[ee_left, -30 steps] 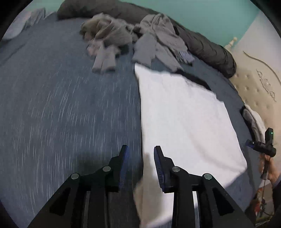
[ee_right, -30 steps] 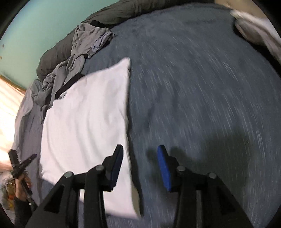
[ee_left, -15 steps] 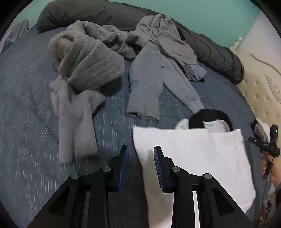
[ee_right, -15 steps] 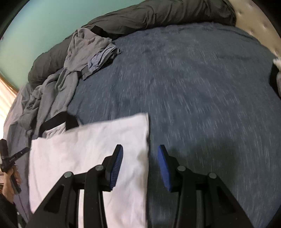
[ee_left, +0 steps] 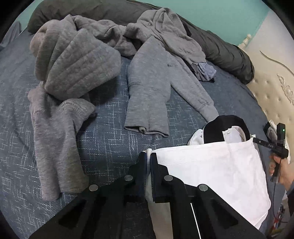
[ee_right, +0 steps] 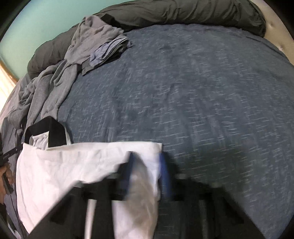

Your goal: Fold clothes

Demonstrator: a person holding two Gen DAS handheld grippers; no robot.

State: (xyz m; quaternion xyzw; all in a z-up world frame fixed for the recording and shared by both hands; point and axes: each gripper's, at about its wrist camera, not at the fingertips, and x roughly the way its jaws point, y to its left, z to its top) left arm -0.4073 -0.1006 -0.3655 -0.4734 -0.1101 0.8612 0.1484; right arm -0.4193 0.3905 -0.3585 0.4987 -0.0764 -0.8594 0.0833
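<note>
Both claws, left and right, pinch the half-folded white shirt's corners; grey clothes beyond lie unfolded.

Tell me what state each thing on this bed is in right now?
White garment: partly folded, flat on the bed, pinched at two corners.
Left gripper: shut on the garment's corner.
Right gripper: shut on the other corner.
Grey hoodie: unfolded, sprawled.
Grey quilted garment: crumpled heap.
Dark duvet: bunched along the far edge.
</note>
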